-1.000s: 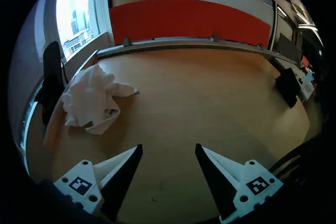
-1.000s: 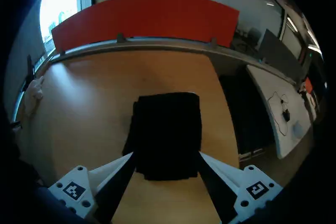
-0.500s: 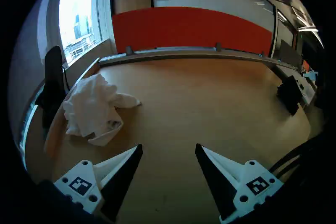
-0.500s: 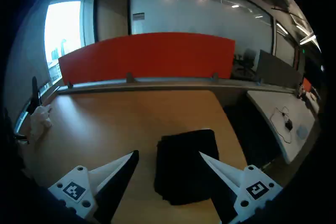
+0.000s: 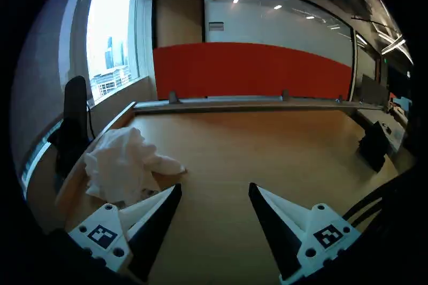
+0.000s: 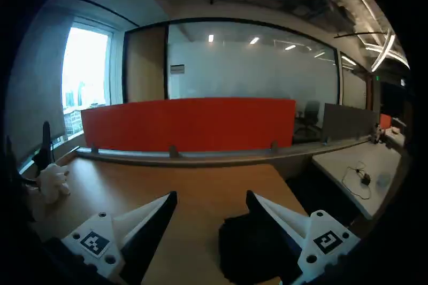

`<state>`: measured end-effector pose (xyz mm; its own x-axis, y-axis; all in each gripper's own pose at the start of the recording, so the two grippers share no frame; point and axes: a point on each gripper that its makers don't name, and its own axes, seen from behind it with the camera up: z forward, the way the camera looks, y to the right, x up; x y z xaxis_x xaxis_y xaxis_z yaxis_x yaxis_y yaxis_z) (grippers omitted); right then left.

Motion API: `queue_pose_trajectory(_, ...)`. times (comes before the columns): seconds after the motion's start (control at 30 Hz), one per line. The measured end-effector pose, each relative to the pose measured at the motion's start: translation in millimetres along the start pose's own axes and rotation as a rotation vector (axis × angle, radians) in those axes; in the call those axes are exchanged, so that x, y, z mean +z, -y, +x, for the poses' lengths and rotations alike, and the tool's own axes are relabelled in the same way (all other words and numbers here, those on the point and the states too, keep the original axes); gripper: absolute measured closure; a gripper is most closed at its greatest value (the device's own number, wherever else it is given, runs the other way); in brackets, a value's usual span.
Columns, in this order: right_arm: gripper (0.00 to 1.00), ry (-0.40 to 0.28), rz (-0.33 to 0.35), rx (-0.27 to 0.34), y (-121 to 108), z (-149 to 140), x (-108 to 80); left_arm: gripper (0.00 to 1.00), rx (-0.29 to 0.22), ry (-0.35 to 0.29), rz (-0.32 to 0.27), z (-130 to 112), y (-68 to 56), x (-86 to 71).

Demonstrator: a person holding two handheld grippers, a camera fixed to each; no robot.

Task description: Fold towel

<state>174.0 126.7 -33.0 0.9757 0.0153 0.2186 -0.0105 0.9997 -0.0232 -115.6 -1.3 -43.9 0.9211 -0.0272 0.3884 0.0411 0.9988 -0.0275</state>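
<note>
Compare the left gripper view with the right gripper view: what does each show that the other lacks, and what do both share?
Left gripper view: the open left hand-held gripper, with the crumpled white towel close by its left finger. Right gripper view: the open right hand-held gripper and a white side desk carrying a cable. Shared: the white towel, a black folded cloth, the red divider and the wooden table.
</note>
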Motion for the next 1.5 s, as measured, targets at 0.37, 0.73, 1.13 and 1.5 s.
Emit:
queue_pose_trajectory(0.37, 0.00, -0.108, -0.036, -0.019, 28.5, 22.6, -3.7, 0.07, -0.021, -0.151, 0.036, 50.4, 12.8, 6.0)
queue_pose_trajectory(0.73, 0.00, -0.157, -0.032, 0.009, 64.4, 45.2, -7.3, 0.07, -0.047, -0.274, 0.034, 95.8, 16.1, 0.3)
queue_pose_trajectory(1.13, 0.00, -0.153, -0.023, 0.027, 92.4, 57.3, -4.8, 0.07, -0.073, -0.361, 0.015, 114.9, 13.7, 0.6)
queue_pose_trajectory(1.5, 0.00, -0.170, -0.020, 0.067, 110.8, 69.8, -3.4, 0.07, -0.077, -0.403, 0.049, 103.0, 21.9, 5.2)
